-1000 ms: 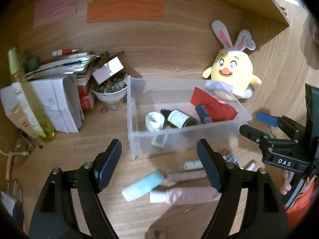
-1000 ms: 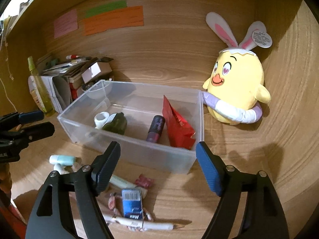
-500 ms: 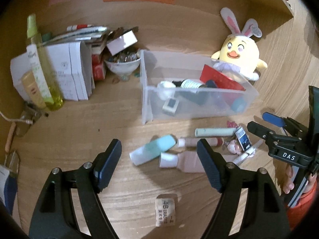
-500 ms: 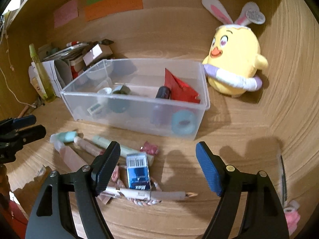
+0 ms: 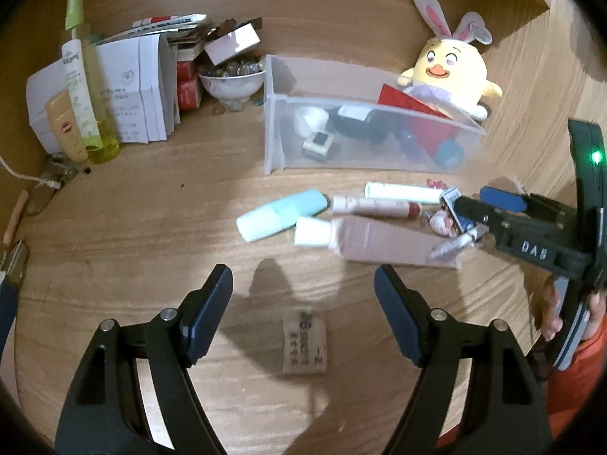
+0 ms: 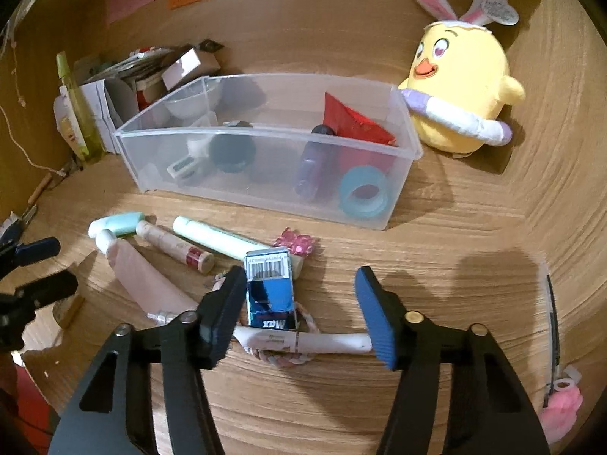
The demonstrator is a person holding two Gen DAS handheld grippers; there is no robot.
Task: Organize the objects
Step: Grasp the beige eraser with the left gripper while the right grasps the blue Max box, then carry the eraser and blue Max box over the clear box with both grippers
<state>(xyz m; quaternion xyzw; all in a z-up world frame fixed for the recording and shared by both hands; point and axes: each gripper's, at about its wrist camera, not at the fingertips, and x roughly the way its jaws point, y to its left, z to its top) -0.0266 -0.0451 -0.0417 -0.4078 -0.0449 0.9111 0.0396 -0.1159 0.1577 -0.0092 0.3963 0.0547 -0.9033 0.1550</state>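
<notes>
Loose items lie on the wooden desk in front of a clear bin [image 5: 277, 140] [image 6: 408, 121]: a mint tube [image 5: 280, 214] [image 6: 117, 223], a pink tube [image 5: 379, 242] [image 6: 140, 276], a lip tube [image 5: 373, 206] [image 6: 174, 246] and a pale green stick [image 5: 402, 191] [image 6: 224, 239]. My right gripper [image 6: 301, 292] [image 5: 468, 201] is low over a blue staple box [image 6: 270, 295]. Its jaws are closing with the box between them, beside the left finger and clear of the right one. My left gripper [image 5: 303, 284] [image 6: 53, 265] hangs open above a small brown block [image 5: 305, 343].
The bin holds a red packet, dark bottles and a blue tape roll [image 6: 362, 195]. A yellow plush chick [image 5: 451, 72] [image 6: 463, 87] sits behind it. At the back left are a bowl of stones [image 5: 231, 79], stacked papers and a spray bottle [image 5: 81, 87]. A white pen [image 6: 303, 341] lies under the right gripper.
Both grippers have sunk toward the desk. The left one drew back from the bin to over the brown block. The right jaws narrowed around the blue box.
</notes>
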